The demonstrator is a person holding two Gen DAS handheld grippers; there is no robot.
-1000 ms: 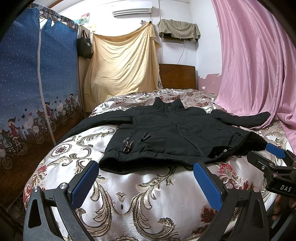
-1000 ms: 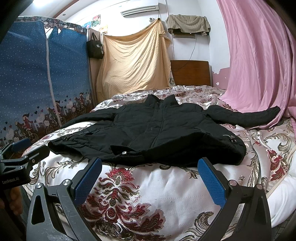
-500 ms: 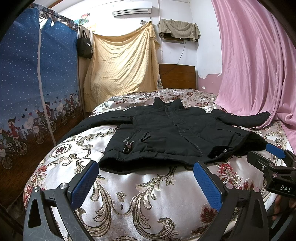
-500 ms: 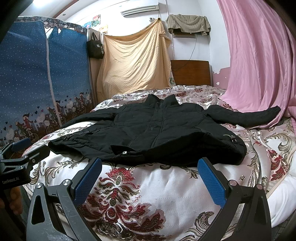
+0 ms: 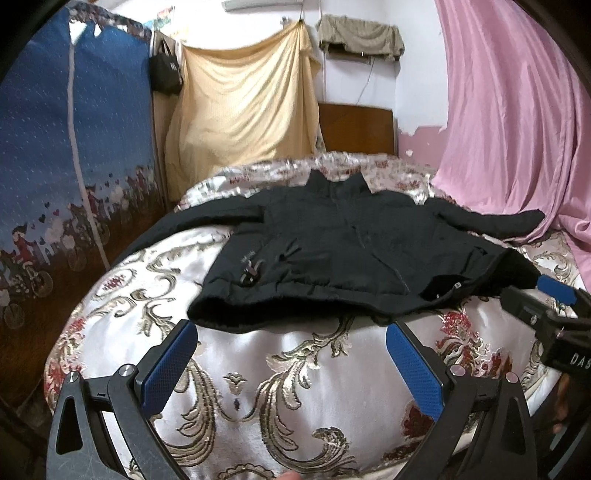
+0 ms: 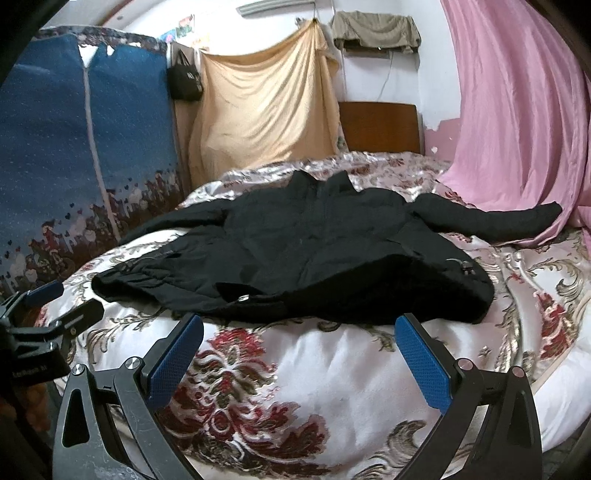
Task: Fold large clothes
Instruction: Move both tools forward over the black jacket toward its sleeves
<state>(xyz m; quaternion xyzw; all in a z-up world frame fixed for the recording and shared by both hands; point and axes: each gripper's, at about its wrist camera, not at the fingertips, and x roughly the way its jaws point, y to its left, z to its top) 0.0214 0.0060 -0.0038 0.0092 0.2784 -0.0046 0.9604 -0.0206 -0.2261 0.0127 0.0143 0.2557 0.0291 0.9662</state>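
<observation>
1. On the bed, over a satin bedspread (image 5: 295,369) patterned with gold scrolls and red flowers, a black padded jacket (image 5: 351,251) lies spread flat, front side up, collar pointing toward the wooden headboard (image 5: 354,127).
2. Both sleeves are stretched outward: one sleeve reaches toward the blue wardrobe cover (image 5: 74,147), and the other ends just beside the pink curtain (image 5: 517,129).
3. The jacket's hem runs along the near side of the bed; in the right wrist view the hem (image 6: 295,306) shows a small metal snap and a slightly turned-up corner of the front panel.
4. The left gripper (image 5: 291,363) hovers above the bedspread just short of the hem, its blue-padded fingers wide apart with nothing between them.
5. The right gripper (image 6: 299,360) hangs likewise in front of the hem, fingers spread wide, holding nothing and touching no cloth.
6. Each gripper appears at the edge of the other's view: the right one at the right side of the left wrist view, the left one at the left side of the right wrist view.
7. Behind the bed a beige sheet (image 6: 266,103) hangs on the wall, a small black bag (image 6: 184,79) hangs beside it, and an olive cloth (image 6: 376,31) is draped higher up.
</observation>
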